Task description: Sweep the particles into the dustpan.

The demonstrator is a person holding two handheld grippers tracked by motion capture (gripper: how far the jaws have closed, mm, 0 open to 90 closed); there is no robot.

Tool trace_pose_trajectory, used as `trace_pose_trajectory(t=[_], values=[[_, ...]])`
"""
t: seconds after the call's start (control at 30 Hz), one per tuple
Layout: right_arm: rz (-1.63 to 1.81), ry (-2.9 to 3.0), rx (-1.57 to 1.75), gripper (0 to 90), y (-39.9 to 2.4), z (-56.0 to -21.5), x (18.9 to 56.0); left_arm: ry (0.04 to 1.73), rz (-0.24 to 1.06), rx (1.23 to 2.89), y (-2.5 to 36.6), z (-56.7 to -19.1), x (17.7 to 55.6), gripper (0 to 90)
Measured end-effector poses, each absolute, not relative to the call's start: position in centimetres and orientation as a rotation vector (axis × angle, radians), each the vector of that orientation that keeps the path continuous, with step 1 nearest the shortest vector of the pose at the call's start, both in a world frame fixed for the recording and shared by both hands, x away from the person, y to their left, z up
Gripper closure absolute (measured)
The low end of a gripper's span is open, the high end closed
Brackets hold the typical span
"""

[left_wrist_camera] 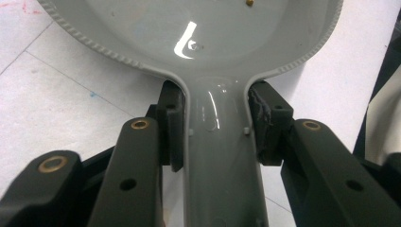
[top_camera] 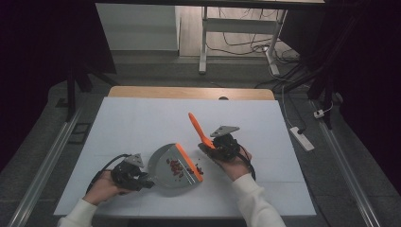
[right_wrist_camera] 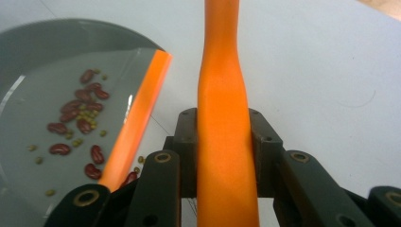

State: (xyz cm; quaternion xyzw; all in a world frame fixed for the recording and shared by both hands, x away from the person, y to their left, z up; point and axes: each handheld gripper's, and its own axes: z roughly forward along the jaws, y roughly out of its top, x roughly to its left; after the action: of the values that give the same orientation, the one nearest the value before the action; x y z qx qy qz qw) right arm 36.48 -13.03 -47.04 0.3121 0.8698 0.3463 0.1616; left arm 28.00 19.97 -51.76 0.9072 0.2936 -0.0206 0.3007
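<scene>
Most beans (top_camera: pixel 176 168) already lay in the grey dustpan (top_camera: pixel 166 165) on the tabletop (top_camera: pixel 142 123); a few strays remained by its lip. Left tongs (left_wrist_camera: pixel 215 130) gripped its handle, right tongs (right_wrist_camera: pixel 222 151) clamped the orange brush (top_camera: pixel 198 130).

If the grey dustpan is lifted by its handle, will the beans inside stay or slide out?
The dustpan looks glossy, so the beans would probably slide easily. They lie near its orange lip; tipping that edge down likely spills them. It seems rigid plastic.

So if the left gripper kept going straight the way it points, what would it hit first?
Nothing before the dustpan it already grips by the handle: the left gripper points into its grey bowl, so it would likely just push that pan toward the beans.
</scene>
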Motion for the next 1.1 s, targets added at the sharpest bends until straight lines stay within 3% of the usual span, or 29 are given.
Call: trace_pose_trajectory(t=[0.27,0.53,0.87,1.1], values=[[0.928,2.532,0.895,70.2,-11.6,-48.3,37.0,0.777,-0.055,2.409,20.0,-51.7,27.8,61.9],[0.913,2.542,0.837,69.9,-9.3,-48.7,35.0,0.781,-0.051,2.411,19.7,-51.8,27.6,62.0],[1.167,2.618,0.818,70.2,-6.9,-47.8,33.7,0.780,-0.056,2.408,19.7,-51.8,27.6,61.9],[1.148,2.528,0.855,70.2,-9.3,-46.3,34.3,0.781,-0.055,2.407,19.7,-51.8,27.5,62.0]])
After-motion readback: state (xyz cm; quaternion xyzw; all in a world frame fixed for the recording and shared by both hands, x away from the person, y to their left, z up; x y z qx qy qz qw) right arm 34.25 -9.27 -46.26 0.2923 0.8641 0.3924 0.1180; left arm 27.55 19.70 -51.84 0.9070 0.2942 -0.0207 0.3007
